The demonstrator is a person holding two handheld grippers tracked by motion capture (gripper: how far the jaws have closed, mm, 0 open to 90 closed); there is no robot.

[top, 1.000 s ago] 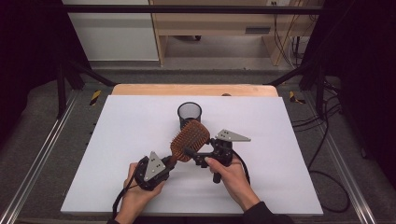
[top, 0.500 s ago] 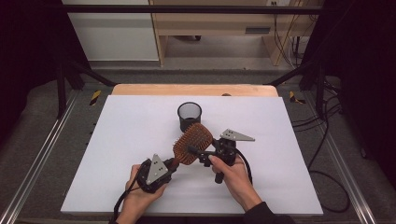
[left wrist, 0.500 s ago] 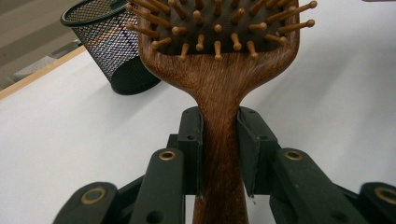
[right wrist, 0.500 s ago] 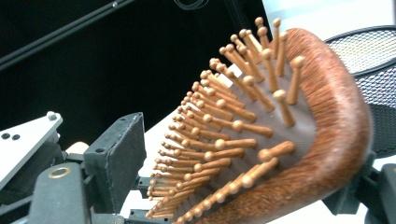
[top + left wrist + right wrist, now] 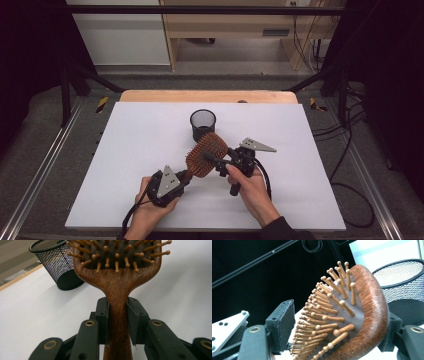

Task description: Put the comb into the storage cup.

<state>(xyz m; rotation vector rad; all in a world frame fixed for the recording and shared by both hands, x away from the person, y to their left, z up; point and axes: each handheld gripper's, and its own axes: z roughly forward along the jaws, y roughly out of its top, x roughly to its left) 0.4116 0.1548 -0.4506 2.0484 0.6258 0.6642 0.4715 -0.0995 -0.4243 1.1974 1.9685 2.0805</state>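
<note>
The wooden paddle hairbrush (image 5: 206, 154) is held off the bench (image 5: 125, 150), above its middle and just in front of the black mesh cup (image 5: 202, 124). The left gripper (image 5: 117, 322) pinches the handle neck firmly. The right gripper (image 5: 337, 327) straddles the head — jaws spread, one pad probably not yet touching. For a clean handover, close the right on the wooden rim, not the pins, before the left lets go — then lift clear of the cup's rim.

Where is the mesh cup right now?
In the high view the black mesh cup stands upright at the table's centre, just beyond the wooden hairbrush head, on the far side from both grippers.
</note>
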